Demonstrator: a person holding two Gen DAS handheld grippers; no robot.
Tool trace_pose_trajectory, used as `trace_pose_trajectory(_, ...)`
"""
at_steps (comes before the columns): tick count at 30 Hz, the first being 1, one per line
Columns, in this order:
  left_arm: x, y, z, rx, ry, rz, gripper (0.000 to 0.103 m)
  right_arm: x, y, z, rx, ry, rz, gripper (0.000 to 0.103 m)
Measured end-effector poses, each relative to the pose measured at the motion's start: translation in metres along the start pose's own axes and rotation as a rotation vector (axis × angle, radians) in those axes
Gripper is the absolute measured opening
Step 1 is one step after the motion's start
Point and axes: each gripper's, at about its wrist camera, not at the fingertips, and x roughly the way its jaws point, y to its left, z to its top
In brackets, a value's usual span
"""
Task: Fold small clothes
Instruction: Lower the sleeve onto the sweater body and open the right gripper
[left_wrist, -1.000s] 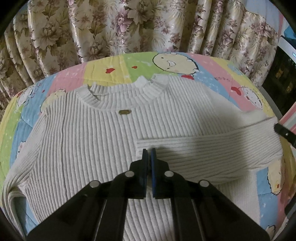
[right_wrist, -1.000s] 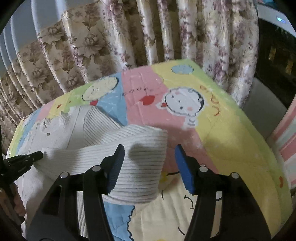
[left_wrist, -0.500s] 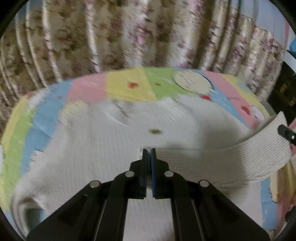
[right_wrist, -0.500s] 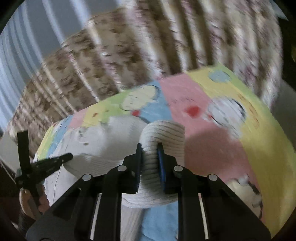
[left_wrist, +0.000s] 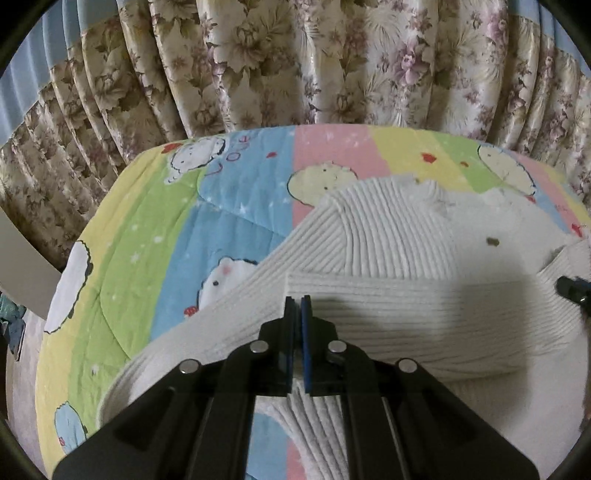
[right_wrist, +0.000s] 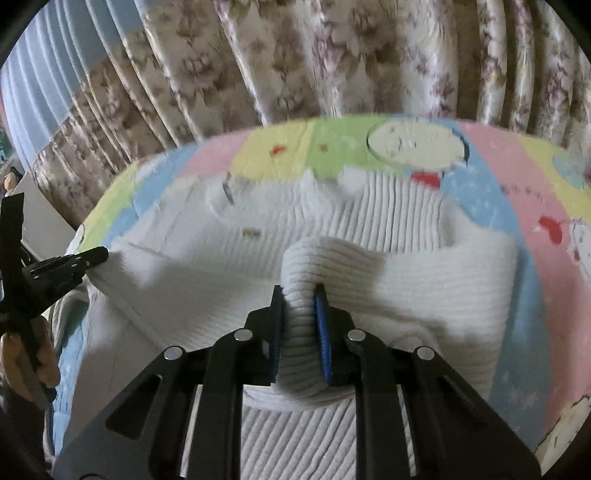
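Now both hand-held grippers, left (left_wrist: 298, 301) right (right_wrist: 298, 291), clamp sweater sleeve (right_wrist: 424, 288)

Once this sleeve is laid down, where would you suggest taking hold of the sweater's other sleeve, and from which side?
Grip the left sleeve low down, near its cuff end, coming from the sweater's outer left edge over the quilt. It lies flat and slants outward from the shoulder, so its outer edge is exposed there. The cuff itself is hidden behind the left gripper.

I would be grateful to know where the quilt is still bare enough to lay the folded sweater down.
Bare quilt lies between the curtain and the sweater; another strip runs beyond its far side. The middle is crowded: both grippers pinch sweater there.
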Motion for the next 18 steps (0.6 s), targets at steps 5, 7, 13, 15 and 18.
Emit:
trace_pose_trajectory(5, 0.001, -0.004, -0.002, 0.011, -0.014, 0.014, 0.003, -0.048, -0.02, -0.005, 0.031, -0.073, 0.004, 0.036)
trace_pose_trajectory(7, 0.002, -0.004, -0.001, 0.013, -0.017, 0.015, 0.003, -0.064, -0.041, -0.004, 0.068, -0.099, -0.056, 0.048)
trace_pose_trajectory(13, 0.002, -0.006, -0.002, 0.016, -0.015, 0.031, 0.003, -0.035, -0.081, 0.0, 0.11, 0.011, -0.18, 0.049)
trace_pose_trajectory(15, 0.002, -0.007, -0.002, 0.022, -0.013, 0.036, 0.003, -0.024, -0.087, 0.0, 0.114, 0.036, -0.196, 0.043)
trace_pose_trajectory(18, 0.004, -0.009, -0.003, 0.032, -0.015, 0.046, 0.003, -0.016, -0.096, -0.005, 0.121, 0.044, -0.232, 0.009)
